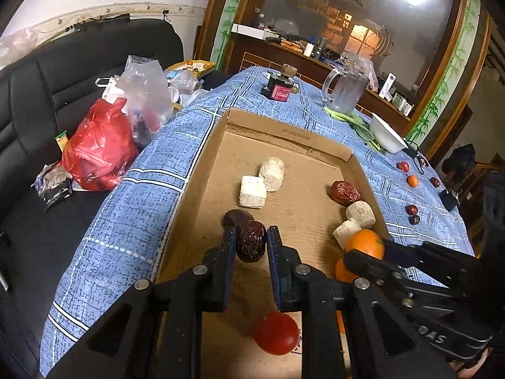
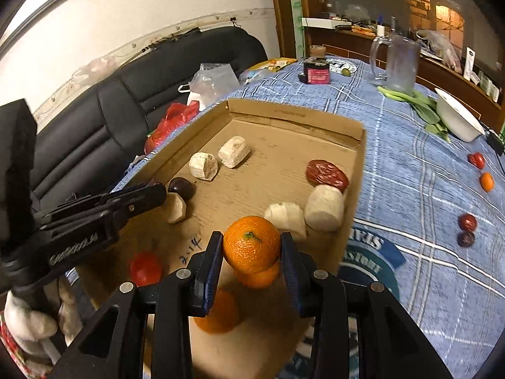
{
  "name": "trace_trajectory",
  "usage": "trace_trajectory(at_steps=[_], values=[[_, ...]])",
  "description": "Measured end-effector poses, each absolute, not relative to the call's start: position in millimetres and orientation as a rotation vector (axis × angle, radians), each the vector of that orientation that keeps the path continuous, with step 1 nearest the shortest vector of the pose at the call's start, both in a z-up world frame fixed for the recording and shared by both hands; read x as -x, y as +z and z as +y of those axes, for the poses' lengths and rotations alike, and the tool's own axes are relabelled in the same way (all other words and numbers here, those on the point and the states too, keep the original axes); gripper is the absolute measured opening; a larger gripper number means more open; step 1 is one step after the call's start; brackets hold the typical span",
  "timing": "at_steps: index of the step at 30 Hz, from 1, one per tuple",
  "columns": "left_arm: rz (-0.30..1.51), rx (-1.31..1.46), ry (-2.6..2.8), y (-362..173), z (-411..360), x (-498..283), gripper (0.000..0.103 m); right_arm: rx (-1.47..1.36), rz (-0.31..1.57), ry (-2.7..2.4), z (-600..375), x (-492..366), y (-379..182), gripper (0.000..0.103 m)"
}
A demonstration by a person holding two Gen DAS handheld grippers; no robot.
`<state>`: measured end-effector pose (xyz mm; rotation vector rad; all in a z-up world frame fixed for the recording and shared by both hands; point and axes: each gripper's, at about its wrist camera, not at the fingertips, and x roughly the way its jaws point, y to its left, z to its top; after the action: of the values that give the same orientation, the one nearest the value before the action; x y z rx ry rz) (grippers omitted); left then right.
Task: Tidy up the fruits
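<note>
Hovering over the cardboard box (image 1: 202, 158), the left gripper (image 1: 251, 237) pinched 1 wrinkled date (image 1: 251, 241), its long axis along the fingers; the right gripper (image 2: 251, 246) pinched 1 orange (image 2: 251, 244) above 2 others.

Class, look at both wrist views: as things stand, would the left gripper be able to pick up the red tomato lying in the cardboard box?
Probably not yet. The left gripper is shut on a dark wrinkled date, so its jaws are occupied. The red tomato lies uncovered in the cardboard box just below them, so once the date is released the way looks free.
</note>
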<state>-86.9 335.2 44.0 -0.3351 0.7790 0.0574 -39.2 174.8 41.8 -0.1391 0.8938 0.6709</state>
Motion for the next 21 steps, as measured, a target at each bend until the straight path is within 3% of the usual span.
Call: trace_trajectory(at_steps=[3,7,9,13,15,17,21], values=[[0.778,0.351,0.060,44.2,337.7,88.4,0.021,0.148,0.894,0.677,180.1,35.5,39.4,0.041],[0.752,0.380,0.062,50.2,341.8,96.1,0.046,0.136,0.896,0.691,184.0,33.5,40.7,0.047],[0.733,0.387,0.059,55.8,341.8,101.6,0.047,0.125,0.885,0.690,181.7,34.4,43.4,0.053],[0.710,0.384,0.067,64.7,340.4,110.0,0.048,0.110,0.860,0.680,171.2,39.6,53.5,0.053],[0.700,0.385,0.070,69.4,338.9,115.2,0.051,0.092,0.836,0.666,158.8,44.0,62.2,0.053],[0.684,0.381,0.073,73.3,337.9,120.2,0.061,0.076,0.809,0.639,143.4,50.2,69.9,0.053],[0.649,0.335,0.097,82.5,325.3,130.7,0.065,0.045,0.770,0.552,103.4,67.2,81.6,0.057]])
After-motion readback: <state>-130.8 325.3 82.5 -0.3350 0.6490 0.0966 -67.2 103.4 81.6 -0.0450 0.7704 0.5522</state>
